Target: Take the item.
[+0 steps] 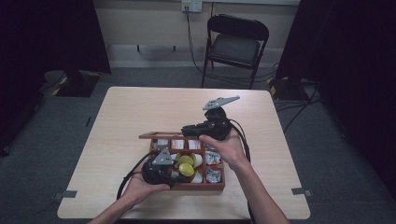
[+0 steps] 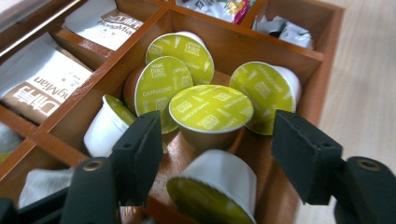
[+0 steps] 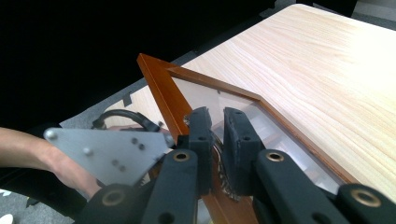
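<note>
A wooden compartment box [image 1: 205, 186] sits at the table's near middle. Its glass-paned lid [image 1: 159, 136] stands raised. My right gripper [image 1: 184, 129] is shut on the lid's wooden frame [image 3: 161, 88], and its jaws [image 3: 217, 116] clamp the edge beside the glass pane [image 3: 205, 95]. My left gripper [image 1: 180, 173] hovers low over the compartment of yellow-green coffee capsules [image 1: 186, 165]. In the left gripper view its jaws [image 2: 217, 135] stand apart on either side of a capsule [image 2: 211, 112] marked cappuccino, without touching it. A white-sided capsule [image 2: 219, 179] lies tipped just below.
Sachets with brown print [image 2: 44, 88] fill the compartments to the left of the capsules, and foil packets [image 2: 280, 30] lie in the far ones. Bare tabletop [image 1: 140, 107] surrounds the box. A black folding chair [image 1: 236, 44] stands beyond the table.
</note>
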Available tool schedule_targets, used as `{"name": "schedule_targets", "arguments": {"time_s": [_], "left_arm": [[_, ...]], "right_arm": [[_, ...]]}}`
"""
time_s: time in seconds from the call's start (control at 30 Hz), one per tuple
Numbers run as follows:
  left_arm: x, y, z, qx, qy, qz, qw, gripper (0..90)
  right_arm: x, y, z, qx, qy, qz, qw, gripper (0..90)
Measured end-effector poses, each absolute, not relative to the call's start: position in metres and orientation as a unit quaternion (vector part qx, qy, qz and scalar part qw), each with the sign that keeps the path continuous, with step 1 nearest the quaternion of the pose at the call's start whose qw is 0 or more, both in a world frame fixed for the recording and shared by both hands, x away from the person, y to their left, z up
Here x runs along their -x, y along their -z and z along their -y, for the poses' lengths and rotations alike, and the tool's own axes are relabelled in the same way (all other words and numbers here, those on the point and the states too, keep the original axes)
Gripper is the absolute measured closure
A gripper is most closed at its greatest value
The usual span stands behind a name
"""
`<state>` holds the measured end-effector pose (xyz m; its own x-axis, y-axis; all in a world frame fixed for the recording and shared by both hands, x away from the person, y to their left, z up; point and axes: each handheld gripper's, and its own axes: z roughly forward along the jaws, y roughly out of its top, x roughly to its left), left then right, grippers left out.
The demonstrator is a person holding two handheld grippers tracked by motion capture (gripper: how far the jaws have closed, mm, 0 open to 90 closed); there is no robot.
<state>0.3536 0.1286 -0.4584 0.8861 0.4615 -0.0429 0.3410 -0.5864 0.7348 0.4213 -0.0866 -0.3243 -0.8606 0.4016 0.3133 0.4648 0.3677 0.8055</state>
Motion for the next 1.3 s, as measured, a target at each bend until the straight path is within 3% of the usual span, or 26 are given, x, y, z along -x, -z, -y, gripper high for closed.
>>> {"name": "schedule_targets", "arguments": {"time_s": [0.53,0.67,1.3], "left_arm": [[-0.365,0.463,-0.100,-0.908,-0.061,-0.225,0.349,30.3],[-0.368,0.463,-0.091,-0.920,-0.064,-0.225,0.315,31.4],[-0.370,0.465,-0.084,-0.928,-0.065,-0.221,0.291,38.5]], "right_arm": [[-0.421,0.324,0.086,0.261,0.498,0.826,0.030,82.1],[-0.421,0.324,0.087,0.261,0.498,0.826,0.030,82.1],[-0.421,0.324,0.086,0.261,0.498,0.826,0.030,82.1]]}}
